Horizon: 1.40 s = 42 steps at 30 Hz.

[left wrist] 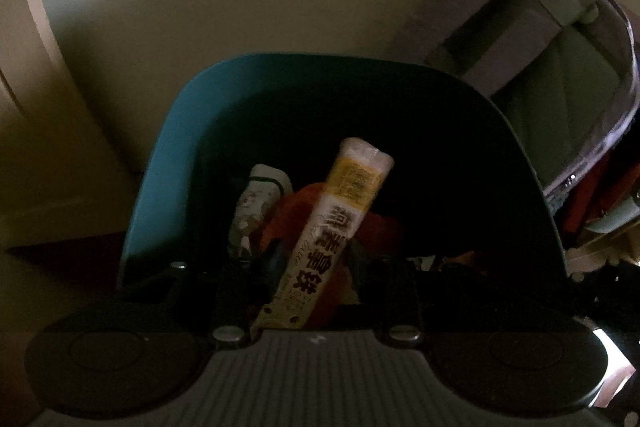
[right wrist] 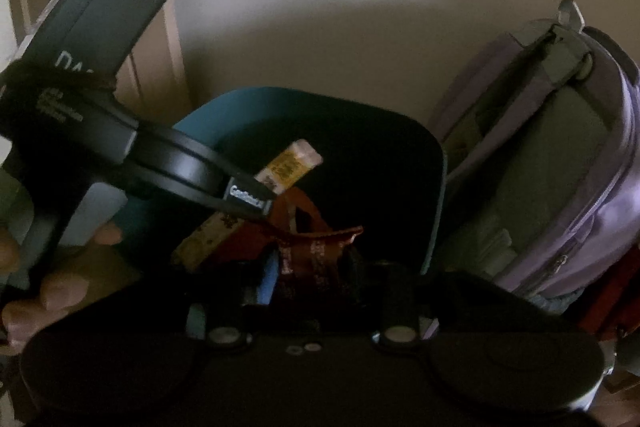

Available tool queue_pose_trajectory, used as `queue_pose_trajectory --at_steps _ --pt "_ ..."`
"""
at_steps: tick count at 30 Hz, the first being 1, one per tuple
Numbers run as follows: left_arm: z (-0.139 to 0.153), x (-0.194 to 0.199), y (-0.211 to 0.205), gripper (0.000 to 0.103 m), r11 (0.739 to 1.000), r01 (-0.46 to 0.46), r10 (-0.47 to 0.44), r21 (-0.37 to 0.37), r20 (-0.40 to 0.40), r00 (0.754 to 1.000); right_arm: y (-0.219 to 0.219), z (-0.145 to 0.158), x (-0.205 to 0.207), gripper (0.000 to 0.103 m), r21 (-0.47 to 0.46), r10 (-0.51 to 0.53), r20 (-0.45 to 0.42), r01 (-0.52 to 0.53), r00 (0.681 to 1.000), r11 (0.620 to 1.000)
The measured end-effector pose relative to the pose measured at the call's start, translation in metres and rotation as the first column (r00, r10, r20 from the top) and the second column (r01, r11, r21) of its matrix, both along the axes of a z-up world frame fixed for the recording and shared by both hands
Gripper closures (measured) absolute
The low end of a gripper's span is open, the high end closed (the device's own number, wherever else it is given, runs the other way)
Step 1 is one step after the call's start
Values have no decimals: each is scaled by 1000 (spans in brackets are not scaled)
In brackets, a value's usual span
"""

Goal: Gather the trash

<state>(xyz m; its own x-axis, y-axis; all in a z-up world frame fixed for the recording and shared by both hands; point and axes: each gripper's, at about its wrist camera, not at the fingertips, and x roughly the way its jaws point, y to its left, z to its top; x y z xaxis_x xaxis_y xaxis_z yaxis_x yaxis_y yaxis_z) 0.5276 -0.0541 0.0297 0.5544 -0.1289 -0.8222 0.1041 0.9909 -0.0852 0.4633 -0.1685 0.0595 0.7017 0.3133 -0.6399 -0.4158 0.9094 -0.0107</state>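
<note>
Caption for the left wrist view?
Long yellow-and-white wrapper between the left gripper's fingers, over a teal bin.

Left gripper (left wrist: 316, 259) at lower centre of its own view, tipped steeply downward, jaws partly apart, not squeezed together. Right gripper (right wrist: 312, 271) likewise low centre, pitched down less sharply, jaws parted about as much. Left hand (right wrist: 60, 287) at lower left of the right view — fingers (right wrist: 106, 234) curled round the left gripper's body.
</note>
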Motion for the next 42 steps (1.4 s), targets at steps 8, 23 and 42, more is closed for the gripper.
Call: queue_pose_trajectory --at_steps 8,23,42 --pt "21 -27 6 30 999 1 2 -36 86 996 -1 11 -19 42 11 2 33 -2 999 1000" --pt "72 -124 20 22 1000 27 -27 4 265 964 -26 45 -83 9 106 -54 106 42 993 993" --pt "75 -227 43 1 1000 13 -17 12 380 925 -46 50 -146 0 177 -127 176 95 976 980"
